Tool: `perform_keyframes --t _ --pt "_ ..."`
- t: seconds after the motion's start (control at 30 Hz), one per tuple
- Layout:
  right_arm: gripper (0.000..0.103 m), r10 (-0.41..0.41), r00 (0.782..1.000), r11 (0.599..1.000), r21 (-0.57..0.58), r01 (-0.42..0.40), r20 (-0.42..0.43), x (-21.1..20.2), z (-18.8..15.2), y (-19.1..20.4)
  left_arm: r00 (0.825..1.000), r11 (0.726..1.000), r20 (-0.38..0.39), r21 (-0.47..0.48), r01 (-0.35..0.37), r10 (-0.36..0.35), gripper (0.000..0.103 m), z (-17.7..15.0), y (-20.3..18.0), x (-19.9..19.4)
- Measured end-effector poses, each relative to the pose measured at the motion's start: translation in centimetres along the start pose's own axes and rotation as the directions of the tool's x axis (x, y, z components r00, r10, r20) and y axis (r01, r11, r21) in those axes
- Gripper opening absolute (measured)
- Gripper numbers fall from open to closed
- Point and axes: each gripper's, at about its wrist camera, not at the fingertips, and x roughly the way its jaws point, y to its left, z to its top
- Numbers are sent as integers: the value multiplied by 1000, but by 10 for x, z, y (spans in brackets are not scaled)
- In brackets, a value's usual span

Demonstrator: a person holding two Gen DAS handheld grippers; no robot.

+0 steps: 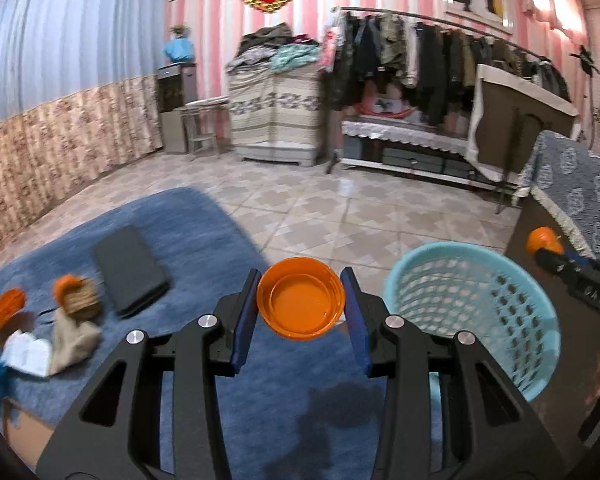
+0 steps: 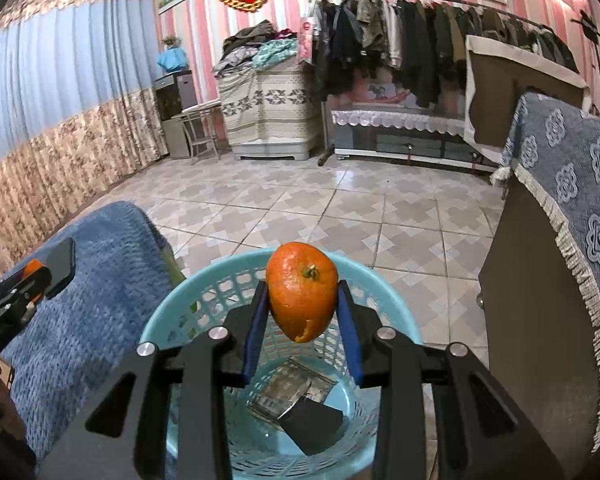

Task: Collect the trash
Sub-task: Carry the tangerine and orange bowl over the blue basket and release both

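Left wrist view: your left gripper (image 1: 301,304) clamped an orange lid (image 1: 300,298) above the blue mat (image 1: 204,240), beside the basket (image 1: 540,344).

Right wrist view: your right gripper (image 2: 302,300) gripped orange peel (image 2: 302,290) over the basket (image 2: 156,320).

Your left gripper (image 1: 301,307) has its blue pads closed on an orange plastic lid (image 1: 301,298), hollow side facing the camera, one pad touching each side of its rim. It hangs above the blue blanket (image 1: 204,240), just left of the turquoise perforated basket (image 1: 476,308). On the blanket to your left lie a dark flat case (image 1: 129,270), a piece of orange peel (image 1: 74,290), a second orange scrap (image 1: 6,306) near the edge of view, and crumpled white and beige paper (image 1: 50,344) touching the peel. At the far right your right gripper (image 1: 548,246) reaches in with something orange at its tip, beyond the basket's rim.
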Motion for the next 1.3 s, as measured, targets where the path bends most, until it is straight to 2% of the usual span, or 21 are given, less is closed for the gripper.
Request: perform_keyframes --t 0.23,0.4,0.57,0.83,0.9,0.97,1.07,1.17,1.3 --pt "34 -24 1000 999 46 24 2 2 2 -15 994 991 -3 70 112 -112 39 4 -59 21" --pt "34 -33 999 997 71 35 -21 9 0 -24 989 980 -26 131 150 -148 39 1 -90 38" --pt "34 -42 998 994 95 45 -37 13 0 -29 981 974 -58 118 192 -187 39 1 -98 53" --pt "34 -42 997 995 88 48 -68 21 1 -23 979 973 -65 119 200 -193 39 6 -102 62" --pt "34 -41 997 996 77 47 -69 21 1 -20 980 974 -65 115 195 -189 47 8 -98 62" --pt "34 -39 997 997 67 44 -73 22 0 -16 984 980 -50 92 178 -174 64 13 -90 59" --pt "34 -34 996 998 57 39 -79 24 0 -13 987 986 -27 58 157 -156 74 21 -76 53" --pt "34 -25 997 998 50 29 -79 25 1 -7 993 992 -11 51 119 -118 82 26 -65 48" --pt "35 -18 997 999 34 21 -79 26 0 0 997 996 8 63 70 -71 87 28 -54 37"
